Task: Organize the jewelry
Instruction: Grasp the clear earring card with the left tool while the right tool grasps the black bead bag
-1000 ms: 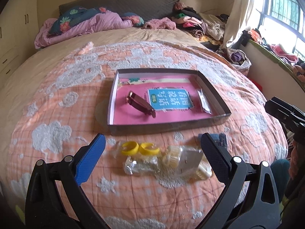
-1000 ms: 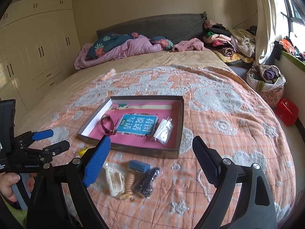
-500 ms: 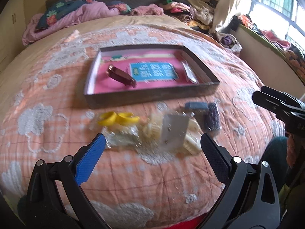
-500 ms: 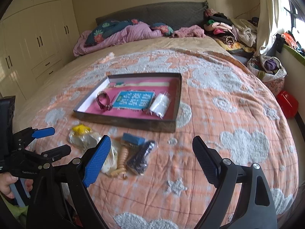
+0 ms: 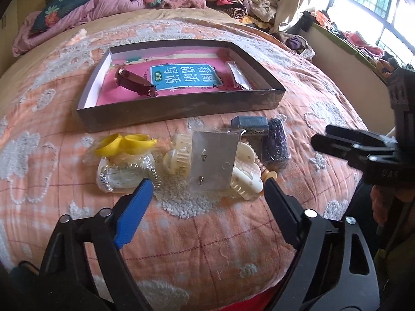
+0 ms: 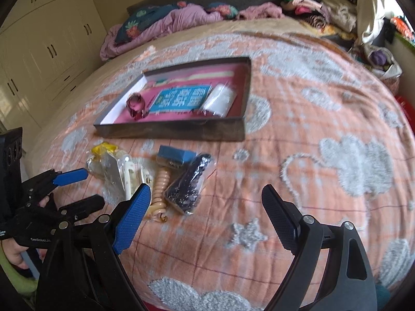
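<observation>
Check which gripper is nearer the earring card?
Left. The left gripper hangs open right in front of the earring card; the right gripper is open further right, near the dark bead bag.

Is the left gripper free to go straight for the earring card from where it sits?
Probably yes. The left gripper is open and empty, and the earring card lies on top of the pile just ahead between its fingers. Nothing covers it, though it rests on the white hair claws.

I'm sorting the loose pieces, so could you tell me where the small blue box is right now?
The small blue box lies on the bedspread just in front of the tray's near wall, right of centre in the left wrist view, touching the bag of dark beads.
</observation>
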A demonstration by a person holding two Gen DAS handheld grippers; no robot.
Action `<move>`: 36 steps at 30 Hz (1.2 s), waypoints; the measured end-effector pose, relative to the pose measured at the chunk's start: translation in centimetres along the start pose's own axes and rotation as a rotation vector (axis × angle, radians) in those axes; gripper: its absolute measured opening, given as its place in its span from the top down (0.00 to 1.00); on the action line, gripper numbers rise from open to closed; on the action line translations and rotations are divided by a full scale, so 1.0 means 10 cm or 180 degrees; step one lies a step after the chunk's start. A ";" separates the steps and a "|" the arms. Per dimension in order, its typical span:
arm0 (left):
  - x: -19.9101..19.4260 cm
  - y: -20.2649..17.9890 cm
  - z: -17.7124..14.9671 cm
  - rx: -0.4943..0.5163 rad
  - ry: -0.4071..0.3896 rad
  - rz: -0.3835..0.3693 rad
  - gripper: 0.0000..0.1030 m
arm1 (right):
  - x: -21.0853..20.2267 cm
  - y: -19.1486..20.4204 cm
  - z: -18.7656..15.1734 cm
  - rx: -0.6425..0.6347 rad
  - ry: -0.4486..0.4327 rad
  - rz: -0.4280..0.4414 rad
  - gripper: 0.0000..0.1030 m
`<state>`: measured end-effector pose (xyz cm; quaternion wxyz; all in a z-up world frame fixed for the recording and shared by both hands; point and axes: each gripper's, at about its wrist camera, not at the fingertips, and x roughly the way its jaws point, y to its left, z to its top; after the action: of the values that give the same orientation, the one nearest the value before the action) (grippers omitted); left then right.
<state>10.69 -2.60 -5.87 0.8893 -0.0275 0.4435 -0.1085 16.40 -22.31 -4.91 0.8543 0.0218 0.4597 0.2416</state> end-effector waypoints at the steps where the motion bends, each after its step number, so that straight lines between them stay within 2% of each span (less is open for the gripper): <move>1: 0.01 0.01 0.01 -0.0002 0.0002 -0.0009 0.29 | 0.04 0.00 0.00 0.0016 0.0037 0.0041 0.17; 5: 0.08 0.01 0.04 0.0001 0.0013 -0.0068 0.36 | 0.26 -0.03 0.05 0.0116 0.0196 0.0188 0.30; 12: 0.16 -0.02 0.13 0.0022 0.0012 -0.0068 0.36 | 0.58 -0.07 0.12 0.0371 0.0422 0.0461 0.54; 16: 0.23 -0.02 0.18 0.0040 -0.0007 -0.0026 0.38 | 0.57 -0.08 0.11 0.0332 0.0369 0.0465 0.69; 19: 0.26 -0.05 0.23 0.0096 -0.0026 0.0022 0.55 | 0.48 -0.16 0.10 0.0360 0.0279 0.0362 0.71; 21: 0.29 -0.04 0.26 0.0097 -0.0008 0.0015 0.61 | 0.42 -0.21 0.09 0.0358 0.0215 0.0263 0.72; 22: 0.31 -0.04 0.27 0.0103 -0.0001 0.0026 0.68 | 0.38 -0.25 0.09 0.0372 0.0180 0.0219 0.72; 28: 0.31 -0.03 0.32 0.0085 0.0018 -0.0095 0.70 | 0.11 -0.51 0.07 0.0525 -0.0030 0.0062 0.73; 36: 0.06 0.03 0.57 0.0028 -0.0188 -0.0180 0.70 | -0.16 -0.54 0.18 0.0522 -0.0284 0.0023 0.73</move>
<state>15.58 -2.72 -2.94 0.8987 -0.0394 0.4156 -0.1346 19.21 -27.44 -4.03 0.8683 0.1041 0.4395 0.2050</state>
